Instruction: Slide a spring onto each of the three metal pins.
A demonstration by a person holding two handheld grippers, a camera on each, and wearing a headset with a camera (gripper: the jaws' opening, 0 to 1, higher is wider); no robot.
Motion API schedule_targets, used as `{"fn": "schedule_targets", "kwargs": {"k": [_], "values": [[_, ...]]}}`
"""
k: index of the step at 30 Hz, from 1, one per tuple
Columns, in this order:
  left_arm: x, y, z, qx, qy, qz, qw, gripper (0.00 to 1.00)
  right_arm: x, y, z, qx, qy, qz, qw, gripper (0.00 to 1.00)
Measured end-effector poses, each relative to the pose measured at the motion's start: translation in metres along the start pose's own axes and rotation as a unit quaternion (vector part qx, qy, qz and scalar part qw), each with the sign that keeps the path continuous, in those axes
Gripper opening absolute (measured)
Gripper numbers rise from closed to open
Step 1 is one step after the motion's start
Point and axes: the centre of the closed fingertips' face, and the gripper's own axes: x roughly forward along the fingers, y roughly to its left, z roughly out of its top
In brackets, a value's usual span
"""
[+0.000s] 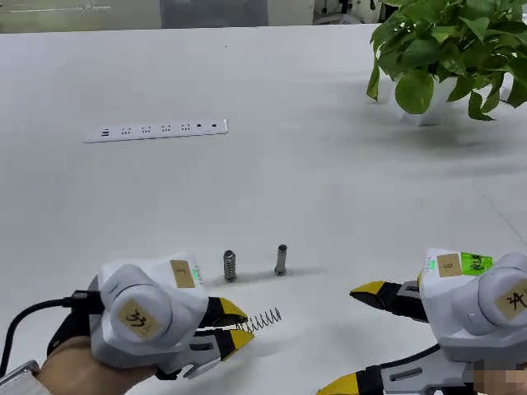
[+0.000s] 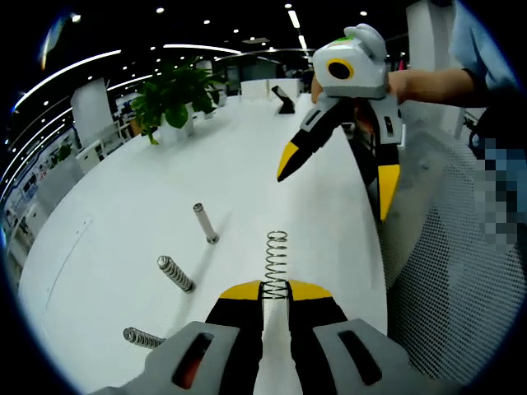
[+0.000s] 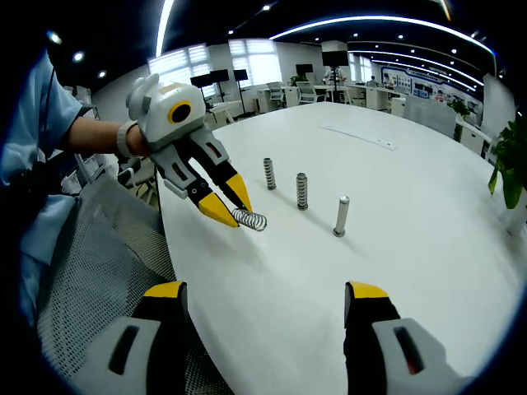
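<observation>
My left gripper is shut on the end of a loose spring, which sticks out past its yellow tips above the white table. In the left gripper view the spring points away from the tips. A bare metal pin stands upright, and beside it is a pin wearing a spring. The right gripper view shows two sprung pins and the bare pin in a row. My right gripper is open and holds nothing, to the right of the pins.
A white power strip lies at the far left of the table. A potted green plant stands at the far right. A mesh chair sits by the table's near edge.
</observation>
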Motion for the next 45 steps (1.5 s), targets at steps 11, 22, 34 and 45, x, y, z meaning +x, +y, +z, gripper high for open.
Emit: {"fn": "schedule_targets", "kwargs": {"k": [11,22,34,45], "values": [[-0.018,-0.013,-0.005,-0.010,-0.027,-0.013,0.9995,0.10,0.023,0.025,0.025,-0.016,-0.003,0.060,0.9981,0.62],[-0.025,-0.018,-0.008,-0.006,-0.038,-0.023,0.9990,0.10,0.035,0.042,0.047,-0.035,-0.012,0.116,0.9926,0.29],[-0.029,-0.022,-0.014,-0.010,-0.044,-0.035,0.9984,0.10,0.042,0.050,0.045,-0.032,0.000,0.147,0.9887,0.19],[-0.029,-0.026,-0.012,-0.014,-0.048,-0.042,0.9978,0.10,0.043,0.057,0.048,-0.036,0.003,0.159,0.9866,0.12]]}}
